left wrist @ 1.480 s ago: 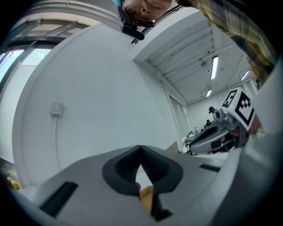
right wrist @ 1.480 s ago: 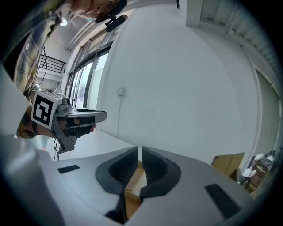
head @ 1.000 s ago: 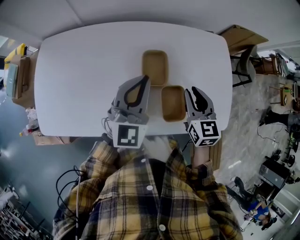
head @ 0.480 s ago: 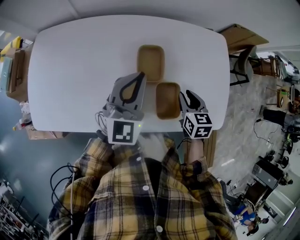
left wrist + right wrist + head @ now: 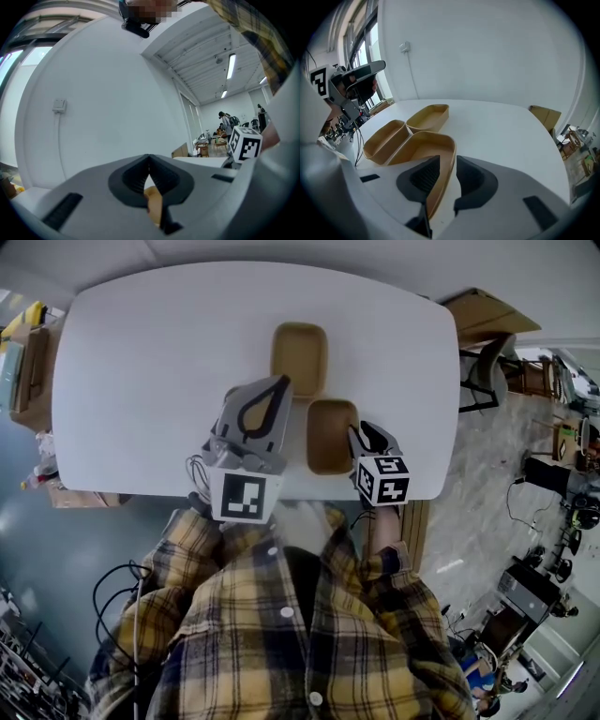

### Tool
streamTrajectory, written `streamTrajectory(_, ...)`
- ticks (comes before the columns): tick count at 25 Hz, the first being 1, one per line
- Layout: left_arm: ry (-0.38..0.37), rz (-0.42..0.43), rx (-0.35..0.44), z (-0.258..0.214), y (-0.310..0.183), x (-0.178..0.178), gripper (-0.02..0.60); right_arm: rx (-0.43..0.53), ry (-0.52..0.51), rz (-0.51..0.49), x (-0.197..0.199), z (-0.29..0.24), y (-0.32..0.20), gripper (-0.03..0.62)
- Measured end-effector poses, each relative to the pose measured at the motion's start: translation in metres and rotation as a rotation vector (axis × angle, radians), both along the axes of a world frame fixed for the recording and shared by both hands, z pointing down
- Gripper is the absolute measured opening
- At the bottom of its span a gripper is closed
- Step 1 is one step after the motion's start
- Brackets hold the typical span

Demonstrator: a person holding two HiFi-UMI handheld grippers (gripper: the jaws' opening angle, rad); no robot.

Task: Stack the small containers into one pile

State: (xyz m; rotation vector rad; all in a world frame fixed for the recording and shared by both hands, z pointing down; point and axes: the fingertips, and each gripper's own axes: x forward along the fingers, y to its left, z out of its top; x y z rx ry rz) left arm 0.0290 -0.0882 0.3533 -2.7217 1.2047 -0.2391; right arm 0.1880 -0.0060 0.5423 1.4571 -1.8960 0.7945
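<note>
Sitting lower than before, right gripper [image 5: 446, 163], jaws just widened, loosely straddles the tan wall of near container [image 5: 419, 146]; left gripper [image 5: 149, 158] closed, empty.

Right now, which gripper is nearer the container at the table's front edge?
Right. The right gripper has its jaws, just opened wider, straddling the wall of that container; the left gripper hovers shut to its left, apart from it.

Containers [image 5: 419, 145]: matt tan moulded fibre, paper-like, faintly rough, I'd say.
Table [image 5: 141, 362]: smooth white top, low sheen.
Left gripper [image 5: 149, 160], right gripper [image 5: 446, 163]: matt grey plastic; I see ribbed pads [image 5: 423, 176].
Shirt [image 5: 281, 643]: soft checked woven cloth.
</note>
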Motion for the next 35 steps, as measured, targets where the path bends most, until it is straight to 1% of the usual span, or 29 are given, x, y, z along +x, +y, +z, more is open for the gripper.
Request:
streamTrajectory(5,-0.001,-0.021,-0.001,0.000,-0.002,-0.003,0.018,-0.059,0.015,-0.005,0.002,0.014,0.003,0.104)
streamTrajectory(7,-0.003,-0.028,-0.001,0.000,-0.003,-0.005,0.018,-0.073,0.019,0.000,0.002,0.017,0.002,0.061)
streamTrajectory(10,-0.004,-0.035,-0.004,0.000,-0.004,-0.006,0.018,-0.077,0.006,0.008,0.001,0.017,-0.001,0.035)
streamTrajectory(12,-0.002,-0.038,0.001,0.000,-0.004,-0.006,0.018,-0.070,-0.016,0.012,0.000,0.014,-0.003,0.031)
streamTrajectory(16,-0.007,-0.040,0.011,-0.003,-0.005,-0.005,0.018,-0.036,-0.054,0.026,0.001,-0.001,-0.010,0.028)
streamTrajectory(24,-0.009,-0.076,0.023,-0.006,-0.010,-0.022,0.018,0.047,-0.044,-0.012,-0.004,-0.037,-0.025,0.026)
streamTrajectory(27,-0.011,-0.092,0.023,-0.005,-0.012,-0.029,0.018,0.088,-0.058,-0.012,-0.006,-0.054,-0.035,0.026)
streamTrajectory(30,-0.018,-0.100,0.024,-0.005,-0.011,-0.034,0.018,0.130,-0.111,0.017,-0.010,-0.072,-0.047,0.026)
streamTrajectory(35,-0.031,-0.122,0.030,-0.009,-0.014,-0.043,0.018,0.189,-0.249,0.057,-0.025,-0.098,-0.077,0.026)
